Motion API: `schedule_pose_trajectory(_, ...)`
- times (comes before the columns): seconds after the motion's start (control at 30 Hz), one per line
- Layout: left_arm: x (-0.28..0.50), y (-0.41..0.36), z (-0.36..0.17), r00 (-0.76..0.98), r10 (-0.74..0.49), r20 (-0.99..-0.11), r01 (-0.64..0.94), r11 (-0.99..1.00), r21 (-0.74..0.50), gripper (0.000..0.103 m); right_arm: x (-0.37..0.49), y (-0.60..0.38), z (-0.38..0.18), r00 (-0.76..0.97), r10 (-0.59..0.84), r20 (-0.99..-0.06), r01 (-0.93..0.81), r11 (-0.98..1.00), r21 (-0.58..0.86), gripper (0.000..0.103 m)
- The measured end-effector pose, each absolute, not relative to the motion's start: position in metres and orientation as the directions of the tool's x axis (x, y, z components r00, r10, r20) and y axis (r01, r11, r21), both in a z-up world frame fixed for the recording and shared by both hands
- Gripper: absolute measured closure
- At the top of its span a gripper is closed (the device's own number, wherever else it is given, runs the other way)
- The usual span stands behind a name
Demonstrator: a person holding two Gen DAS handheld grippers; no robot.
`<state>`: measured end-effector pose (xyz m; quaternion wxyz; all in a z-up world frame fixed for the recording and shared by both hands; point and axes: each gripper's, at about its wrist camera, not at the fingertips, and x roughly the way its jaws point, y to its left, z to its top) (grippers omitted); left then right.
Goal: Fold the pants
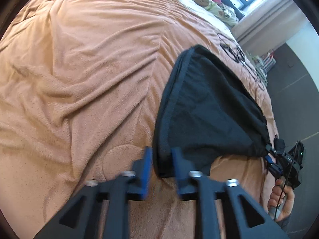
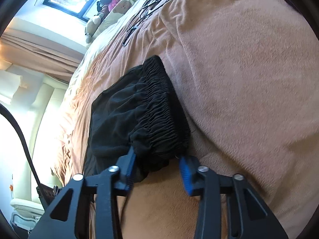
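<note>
Right now the pants (image 1: pixel 211 107) lie in a folded black bundle on the bed (image 1: pixel 79 79), near its edge, and I have a tool at each end of them. My left tool (image 1: pixel 160 165) has its fingers (image 1: pixel 146 167) standing apart with the hemmed corner of the cloth between them; the pads do not look pressed onto it, so I call that one released, straddling the fabric and not gripping it. My right tool (image 2: pixel 157 170) sits at the gathered waistband, with the elastic bunched between its blue pads (image 2: pixel 184 171). The left pad seems to touch the cloth, but a gap shows beside the right one, so I cannot tell whether it truly grips. What worries me most is lifting with only one end held: the bundle would swing, open up, and lose its fold. Slippery, thick elastic could also squirm out of a half-closed grip. With the cloth so near the bed's edge, a loose end might slide off toward the floor. Pinching the fuzzy blanket along with the hem would drag the bedding too.
</note>
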<state>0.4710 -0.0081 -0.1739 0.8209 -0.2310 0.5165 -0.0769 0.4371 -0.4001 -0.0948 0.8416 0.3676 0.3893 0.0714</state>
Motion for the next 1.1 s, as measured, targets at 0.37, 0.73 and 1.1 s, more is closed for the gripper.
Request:
schedule_pose_trajectory(0.37,0.48,0.002,-0.192,0.434,-0.524,-0.733,-0.169,0.752,-0.638,0.047,0.438,-0.389,-0.086,0.686,0.386,-0.617,0.167,0.742,0.649,0.076)
schedule_pose_trajectory(0.73,0.467,0.012,-0.204,0.436,-0.669,-0.603,-0.211,0.575,-0.791,0.047,0.44,-0.394,-0.086,0.673,0.39,-0.629,0.166,0.749,0.641,0.076)
schedule_pose_trajectory(1.1,0.465,0.002,-0.191,0.42,-0.661,-0.622,-0.186,0.608,-0.772,0.047,0.441,-0.395,-0.086,0.669,0.392,-0.631,0.167,0.749,0.641,0.076)
